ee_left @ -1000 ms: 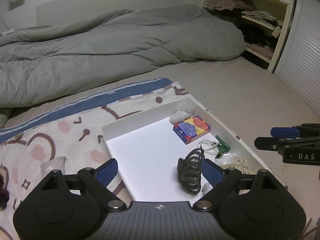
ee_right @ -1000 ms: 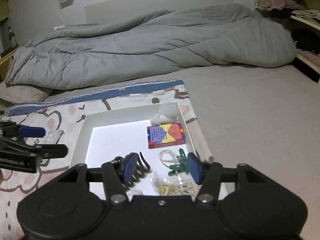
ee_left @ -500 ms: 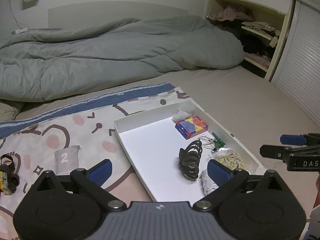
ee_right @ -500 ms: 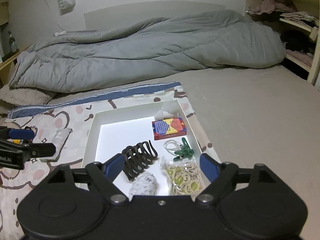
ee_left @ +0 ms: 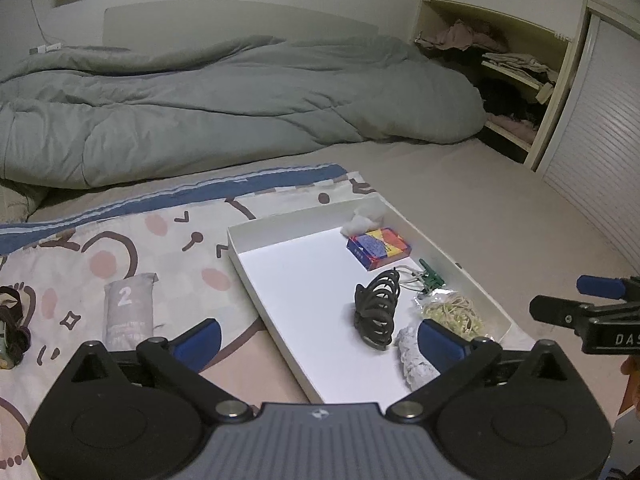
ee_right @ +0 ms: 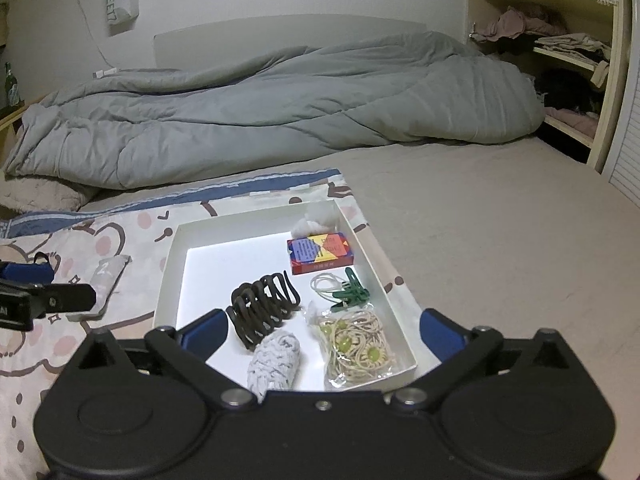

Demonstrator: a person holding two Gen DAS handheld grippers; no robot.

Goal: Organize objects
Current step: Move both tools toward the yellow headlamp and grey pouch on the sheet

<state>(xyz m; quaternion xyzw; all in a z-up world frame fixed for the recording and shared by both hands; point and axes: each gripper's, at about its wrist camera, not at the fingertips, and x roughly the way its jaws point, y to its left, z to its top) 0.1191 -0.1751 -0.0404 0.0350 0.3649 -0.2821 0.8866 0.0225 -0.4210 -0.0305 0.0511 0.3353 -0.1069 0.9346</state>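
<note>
A white tray (ee_right: pixel 170 276) lies on a patterned sheet. It holds a black hair claw (ee_right: pixel 262 308), a red and blue card box (ee_right: pixel 320 252), a green clip (ee_right: pixel 352 290), a bag of rubber bands (ee_right: pixel 356 348), a white knitted roll (ee_right: pixel 276 364) and a white wad (ee_right: pixel 320 216). A grey pouch marked 2 (ee_left: pixel 128 312) lies left of the tray. My left gripper (ee_left: pixel 316 340) is open and empty above the tray's near left edge. My right gripper (ee_right: pixel 324 330) is open and empty above the tray's near end.
A grey duvet (ee_left: pixel 220 104) fills the back of the bed. Open shelves with clothes (ee_left: pixel 512 68) and a slatted door (ee_left: pixel 600 140) stand at the right. A dark strap item (ee_left: pixel 12 332) lies at the far left on the sheet.
Both grippers have drawn back and up from the tray and opened wider. The hair claw, once between the left fingers, now lies free in the tray.
</note>
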